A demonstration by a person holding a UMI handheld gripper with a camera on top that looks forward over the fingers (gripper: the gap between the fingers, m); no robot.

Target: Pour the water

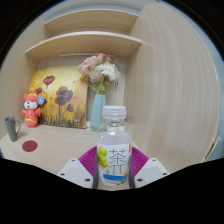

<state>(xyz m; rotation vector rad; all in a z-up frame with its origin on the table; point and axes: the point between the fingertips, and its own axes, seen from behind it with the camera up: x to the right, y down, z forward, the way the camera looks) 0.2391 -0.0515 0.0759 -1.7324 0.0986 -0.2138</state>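
Note:
A clear plastic bottle (115, 150) with a white cap and a white-green label stands upright between my fingers. Both purple pads (92, 160) press against its sides, so my gripper (114, 172) is shut on the bottle. The bottle's lower part is hidden below the fingers. No cup or other vessel for the water shows in this view.
Beyond the bottle is a light wooden desk (55, 148) against a wall. On it stand a light blue vase with flowers (99, 103), a flower painting (57, 97), a red-and-white figurine (32, 108), a small dark cylinder (11, 127) and a red disc (30, 145). Wooden shelves (85, 40) hang above.

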